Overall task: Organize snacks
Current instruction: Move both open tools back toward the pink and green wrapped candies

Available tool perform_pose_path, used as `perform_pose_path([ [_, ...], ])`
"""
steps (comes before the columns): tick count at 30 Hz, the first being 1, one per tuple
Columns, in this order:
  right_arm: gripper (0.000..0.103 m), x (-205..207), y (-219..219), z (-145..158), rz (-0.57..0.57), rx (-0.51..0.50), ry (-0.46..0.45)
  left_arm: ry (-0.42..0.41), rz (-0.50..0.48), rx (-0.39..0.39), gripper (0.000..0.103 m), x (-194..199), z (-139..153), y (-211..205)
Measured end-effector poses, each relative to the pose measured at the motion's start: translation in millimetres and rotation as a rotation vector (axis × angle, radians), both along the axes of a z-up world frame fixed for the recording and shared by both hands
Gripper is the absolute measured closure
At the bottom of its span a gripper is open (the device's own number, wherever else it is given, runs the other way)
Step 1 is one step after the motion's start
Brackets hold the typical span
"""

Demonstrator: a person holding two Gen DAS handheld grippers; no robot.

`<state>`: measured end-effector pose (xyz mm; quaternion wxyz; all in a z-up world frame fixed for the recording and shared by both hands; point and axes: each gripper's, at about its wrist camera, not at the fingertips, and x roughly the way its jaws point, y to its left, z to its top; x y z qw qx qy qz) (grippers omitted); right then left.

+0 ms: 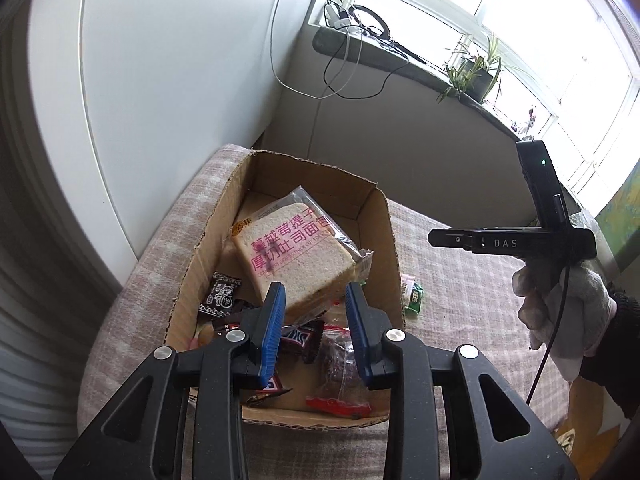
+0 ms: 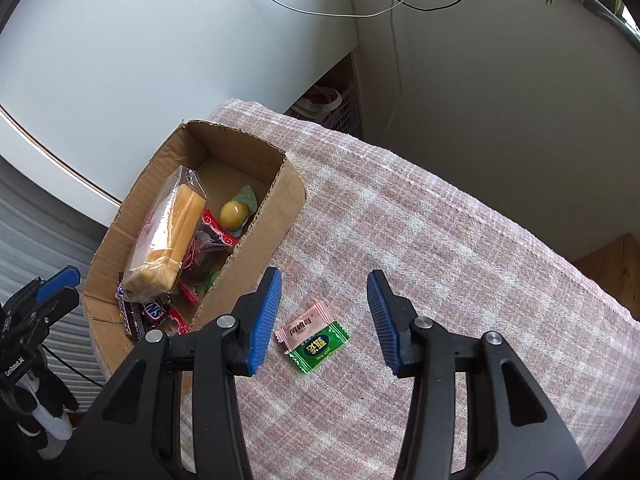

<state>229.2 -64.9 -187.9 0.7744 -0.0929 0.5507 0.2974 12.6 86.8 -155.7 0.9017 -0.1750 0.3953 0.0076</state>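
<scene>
Blue-padded, my right tool (image 2: 324, 316) hangs spread wide, the green candy (image 2: 320, 347) and pink candy (image 2: 303, 323) on the cloth straight ahead, between its fingers. Farther left, my left tool (image 1: 315, 328), also parted and empty, hovers over the cardboard box (image 2: 256, 240).

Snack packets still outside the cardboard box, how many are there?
2: a pink packet and a green packet, overlapping on the checked cloth right of the cardboard box, between the open right gripper's fingers.
</scene>
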Motion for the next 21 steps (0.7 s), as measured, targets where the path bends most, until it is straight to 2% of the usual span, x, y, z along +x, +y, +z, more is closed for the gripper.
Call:
perform_pose_path([
  [3,0.057,-1,-6,-11,0.018,0.003,0.032,-0.004,-0.023,-0.002,0.073,2,3,-11],
  [4,0.06,0,-6,-13,0.029,0.007,0.043,-0.005,-0.028,-0.001,0.073,2,4,-15],
  [7,0.083,2,1,-19,0.085,0.001,0.061,-0.005,-0.038,-0.005,0.073,2,6,-23],
  [8,0.087,1,7,-22,0.111,-0.008,0.062,-0.004,-0.041,-0.007,0.073,2,6,-26],
  [14,0.088,3,38,-43,0.237,-0.07,0.078,-0.003,-0.032,-0.013,0.073,-2,5,-35],
  [21,0.088,6,44,-55,0.275,-0.072,0.102,0.004,-0.035,-0.021,0.073,-2,4,-44],
])
